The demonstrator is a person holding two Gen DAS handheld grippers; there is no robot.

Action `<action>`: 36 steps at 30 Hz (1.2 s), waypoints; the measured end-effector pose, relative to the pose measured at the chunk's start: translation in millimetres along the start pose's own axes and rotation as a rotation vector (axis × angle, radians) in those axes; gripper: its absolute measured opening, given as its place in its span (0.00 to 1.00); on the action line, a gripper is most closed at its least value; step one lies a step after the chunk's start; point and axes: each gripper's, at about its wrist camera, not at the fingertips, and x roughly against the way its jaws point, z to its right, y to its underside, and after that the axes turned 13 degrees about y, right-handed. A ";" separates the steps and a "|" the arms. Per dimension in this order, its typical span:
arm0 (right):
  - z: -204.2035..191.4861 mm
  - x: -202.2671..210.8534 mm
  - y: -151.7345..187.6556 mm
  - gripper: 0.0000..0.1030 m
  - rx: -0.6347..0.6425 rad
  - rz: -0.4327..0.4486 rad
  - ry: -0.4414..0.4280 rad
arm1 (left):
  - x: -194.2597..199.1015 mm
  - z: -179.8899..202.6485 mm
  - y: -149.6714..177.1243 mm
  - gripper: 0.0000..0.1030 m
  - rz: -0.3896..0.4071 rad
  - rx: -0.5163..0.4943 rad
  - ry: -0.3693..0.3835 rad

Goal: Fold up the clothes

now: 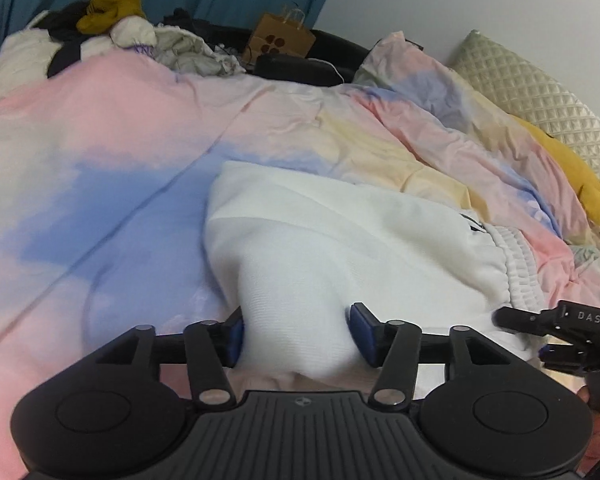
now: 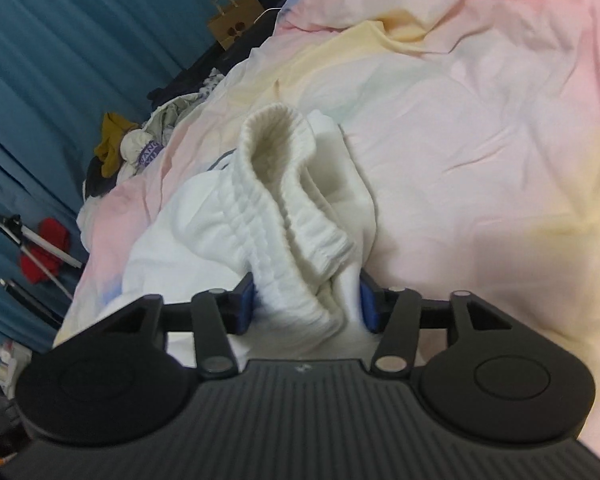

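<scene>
A white knit garment with a ribbed elastic waistband lies bunched on the pastel duvet. My left gripper has its blue pads on either side of a thick fold of the white fabric and grips it. My right gripper holds the gathered waistband between its blue pads. The right gripper also shows at the right edge of the left wrist view, at the garment's waistband end.
A pile of loose clothes with a mustard piece sits at the far edge of the bed. A brown paper bag stands behind it. A quilted pillow and a yellow plush toy lie at the right. A tripod stands by the blue curtain.
</scene>
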 end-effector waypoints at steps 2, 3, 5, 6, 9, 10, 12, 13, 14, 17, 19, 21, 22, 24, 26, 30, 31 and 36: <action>-3.2 27.7 4.8 0.54 0.032 0.034 0.040 | 28.5 10.4 1.9 0.61 0.023 -0.017 -0.010; -5.1 41.3 7.3 0.55 0.046 0.050 0.059 | 42.8 15.6 2.8 0.66 0.035 -0.025 -0.015; -12.2 68.3 13.8 0.55 0.077 0.078 0.071 | 71.6 26.4 5.0 0.70 0.057 -0.043 -0.026; -16.8 82.3 17.5 0.55 0.099 0.093 0.068 | 86.9 33.1 7.3 0.71 0.067 -0.056 -0.033; -33.5 126.7 31.0 0.55 0.168 0.161 0.064 | 130.9 54.3 17.1 0.82 0.099 -0.108 -0.053; -39.4 141.2 36.0 0.55 0.188 0.185 0.063 | 145.3 61.3 21.0 0.88 0.110 -0.124 -0.057; -50.7 169.0 47.2 0.55 0.220 0.227 0.046 | 171.4 74.0 29.6 0.98 0.124 -0.158 -0.079; -55.8 181.9 53.3 0.55 0.236 0.244 0.038 | 183.7 79.8 34.2 1.00 0.130 -0.174 -0.093; -60.5 193.5 60.1 0.55 0.255 0.260 0.031 | 196.2 84.9 39.4 1.00 0.138 -0.188 -0.109; -74.5 226.7 82.0 0.70 0.313 0.311 0.011 | 233.9 94.1 56.0 1.00 0.157 -0.201 -0.132; -82.1 242.7 97.7 0.86 0.343 0.348 0.012 | 256.0 98.6 66.8 1.00 0.166 -0.204 -0.148; -87.3 251.5 109.7 0.87 0.367 0.369 0.013 | 276.0 102.2 76.5 1.00 0.176 -0.213 -0.169; -89.6 254.8 114.8 0.87 0.377 0.377 0.015 | 285.5 103.9 80.9 1.00 0.182 -0.220 -0.179; -93.3 258.1 121.8 0.87 0.379 0.375 0.022 | 301.3 104.7 88.6 1.00 0.197 -0.244 -0.197; -96.6 260.0 126.9 0.87 0.372 0.365 0.026 | 312.9 101.8 93.7 1.00 0.200 -0.251 -0.219; -115.1 269.0 139.1 0.87 0.400 0.367 0.022 | 333.4 78.0 99.5 1.00 0.219 -0.190 -0.273; -122.1 271.2 143.1 0.87 0.412 0.368 0.020 | 337.7 69.6 100.4 1.00 0.227 -0.169 -0.294; -168.4 279.9 166.3 0.87 0.470 0.350 -0.071 | 350.2 4.1 111.4 1.00 0.285 -0.049 -0.486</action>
